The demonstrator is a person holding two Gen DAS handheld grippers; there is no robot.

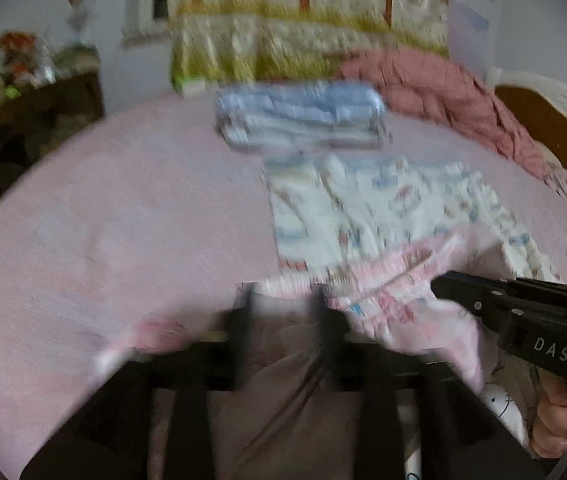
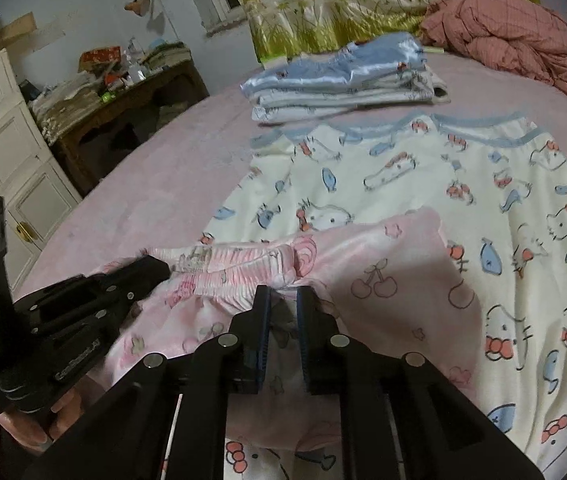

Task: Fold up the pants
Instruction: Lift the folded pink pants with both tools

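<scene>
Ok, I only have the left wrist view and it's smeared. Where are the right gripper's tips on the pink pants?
Observer: The right gripper sits at the elastic waistband of the pink pants. Its jaws stand a narrow gap apart. I can't tell whether they pinch cloth.
Operator: What's the pale thing beyond the pants?
Observer: A cream garment printed with cats and blue fish, spread on the bed. The pants overlap its near edge.
Operator: And the pile behind that?
Observer: A folded stack with a shiny blue piece on top.
</scene>
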